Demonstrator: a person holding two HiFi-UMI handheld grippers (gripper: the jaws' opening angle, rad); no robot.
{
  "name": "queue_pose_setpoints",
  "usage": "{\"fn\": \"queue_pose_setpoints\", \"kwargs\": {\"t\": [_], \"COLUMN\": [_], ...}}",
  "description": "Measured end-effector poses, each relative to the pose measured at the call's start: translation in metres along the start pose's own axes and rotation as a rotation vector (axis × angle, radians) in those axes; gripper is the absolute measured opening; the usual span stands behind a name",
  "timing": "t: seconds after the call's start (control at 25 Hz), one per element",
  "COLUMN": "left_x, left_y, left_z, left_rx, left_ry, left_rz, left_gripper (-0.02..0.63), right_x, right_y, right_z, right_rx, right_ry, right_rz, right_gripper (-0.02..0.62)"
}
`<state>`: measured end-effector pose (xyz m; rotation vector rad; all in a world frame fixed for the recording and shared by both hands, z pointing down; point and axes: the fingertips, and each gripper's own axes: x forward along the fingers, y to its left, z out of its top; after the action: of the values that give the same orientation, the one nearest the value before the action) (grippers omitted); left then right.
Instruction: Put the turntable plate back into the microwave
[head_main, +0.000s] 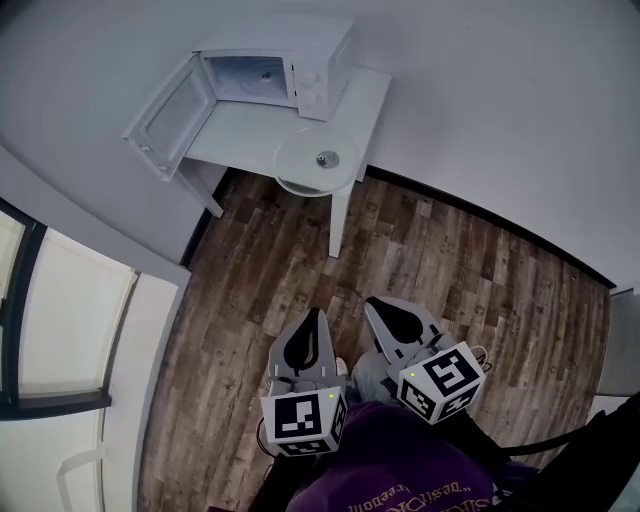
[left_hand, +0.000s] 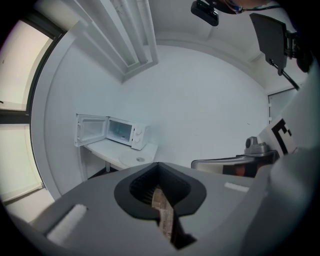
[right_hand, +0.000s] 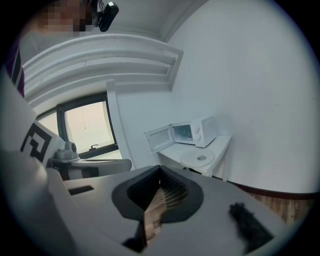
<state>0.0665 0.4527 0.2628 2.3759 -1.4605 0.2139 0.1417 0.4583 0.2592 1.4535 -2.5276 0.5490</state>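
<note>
Head view: left gripper, right gripper jaws closed, empty; turntable plate on table beside open microwave; shirt print illegible.

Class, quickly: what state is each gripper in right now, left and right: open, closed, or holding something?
The grey left gripper: closed, fingers together, holding nothing.
The grey right gripper: closed, fingers together, holding nothing.

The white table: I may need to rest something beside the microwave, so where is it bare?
Bare table lies in front of the microwave, between its open door and the turntable plate; a narrow strip runs right of the microwave. The front right corner is crowded: the plate fills it.
</note>
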Motion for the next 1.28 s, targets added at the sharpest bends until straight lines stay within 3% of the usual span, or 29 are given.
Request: {"fn": "queue_pose_setpoints", "kwargs": {"t": [0.4, 0.6, 0.8, 1.04, 1.28], "left_x": [0.063, 0.124, 0.196, 0.252, 0.28], "left_y": [0.01, 0.023, 0.031, 0.058, 0.087], "left_z": [-0.011, -0.003, 0.011, 0.031, 0.015], "left_rx": [-0.061, -0.081, -0.088, -0.079, -0.173], "left_ry": [0.091, 0.134, 0.23, 0.169, 0.207], "left_rz": [-0.016, -0.009, 0.003, 0.153, 0.282], "left_gripper": [0.003, 0.003, 0.003, 0.003, 0.003], "right_x": [0.042, 0.088, 0.13, 0.17, 0.202], "right_y": [-0.052, -0.096, -0.15, -0.21, -0.255], "right_z": [0.006, 0.028, 0.06, 0.077, 0.059], "right_rx": [0.008, 0.02, 0.023, 0.022, 0.051], "right_ry": [0.042, 0.043, 0.035, 0.068, 0.163], "right_rz": [-0.011, 0.029, 0.03, 0.033, 0.04], "right_gripper": [0.008, 0.008, 0.008, 0.008, 0.009]}}
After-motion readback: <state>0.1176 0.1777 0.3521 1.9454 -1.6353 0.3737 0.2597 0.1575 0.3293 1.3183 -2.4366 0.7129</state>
